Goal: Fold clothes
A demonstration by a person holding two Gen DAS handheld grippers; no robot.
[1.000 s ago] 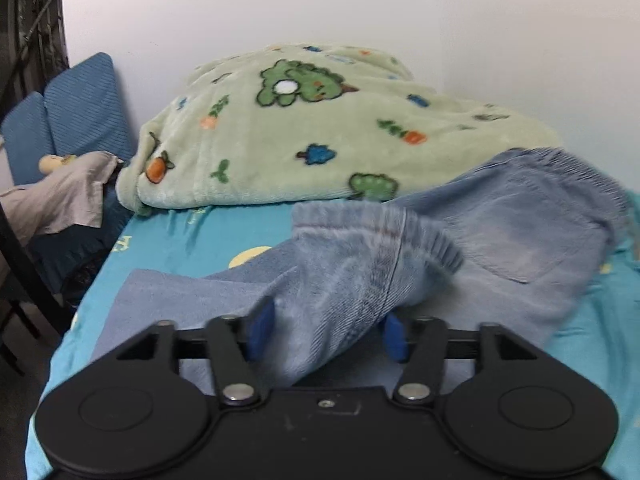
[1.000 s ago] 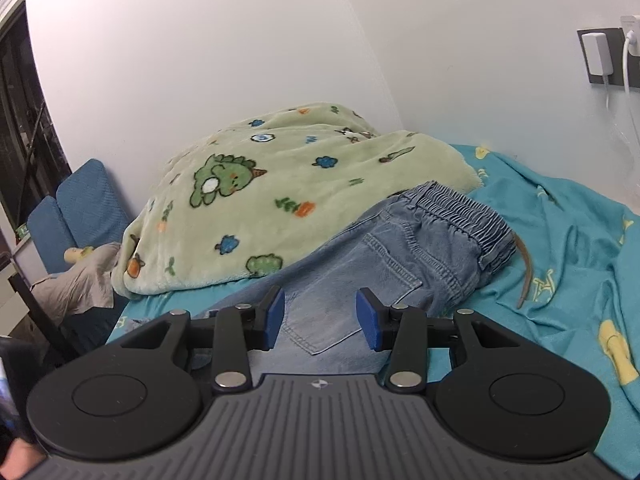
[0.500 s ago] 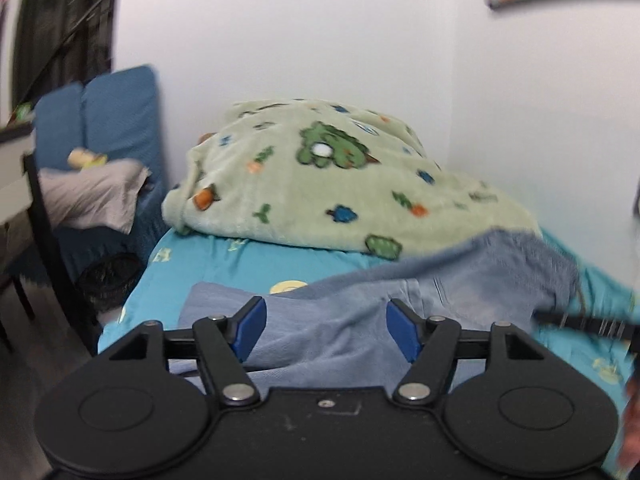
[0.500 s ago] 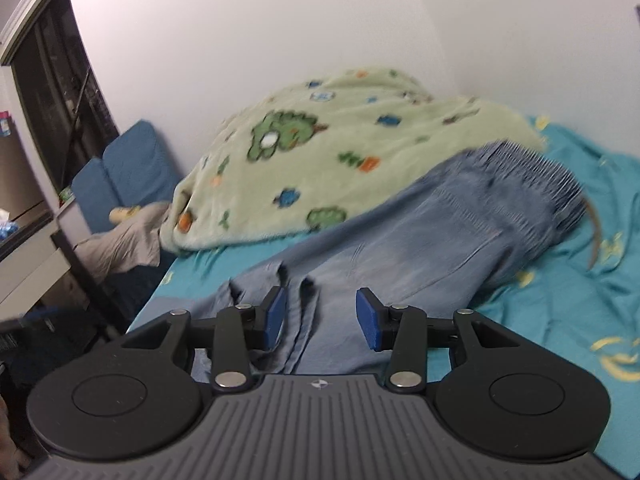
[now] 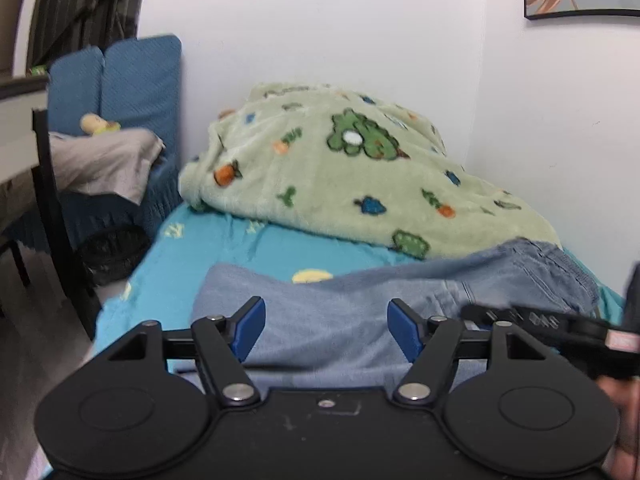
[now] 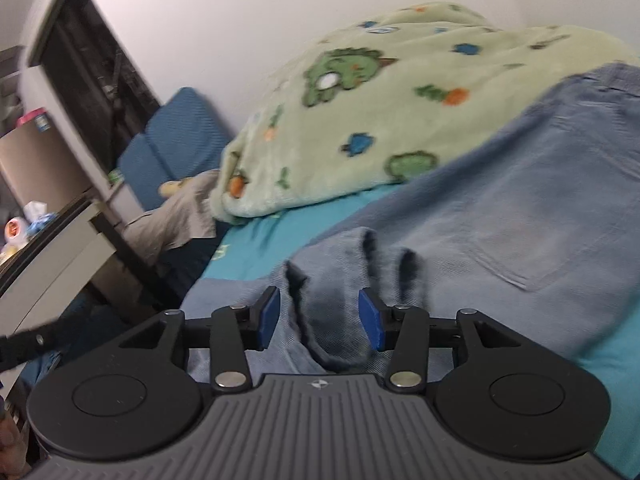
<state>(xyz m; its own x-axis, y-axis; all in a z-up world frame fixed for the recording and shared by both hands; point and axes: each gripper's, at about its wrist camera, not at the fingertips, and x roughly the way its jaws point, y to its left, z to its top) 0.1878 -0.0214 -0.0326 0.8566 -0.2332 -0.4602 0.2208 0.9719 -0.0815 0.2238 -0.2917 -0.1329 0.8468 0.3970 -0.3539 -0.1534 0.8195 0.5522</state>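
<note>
Denim is settling on the turquoise patterned bedsheet [image 5: 192, 268]: the faded blue jeans [image 5: 340, 312] are lying below the green dinosaur-print fleece blanket [image 5: 340, 176], one leg doubled over, freshly released. The left gripper [image 5: 326, 330] is now gaping empty; the right gripper [image 6: 319, 316] is straddling a bunched fold, unclamped, needing smoothing next.

I see the bed [image 5: 188, 264] with a turquoise sheet; on it lie the jeans [image 5: 360, 312], and behind the jeans the green blanket [image 5: 340, 184].
</note>
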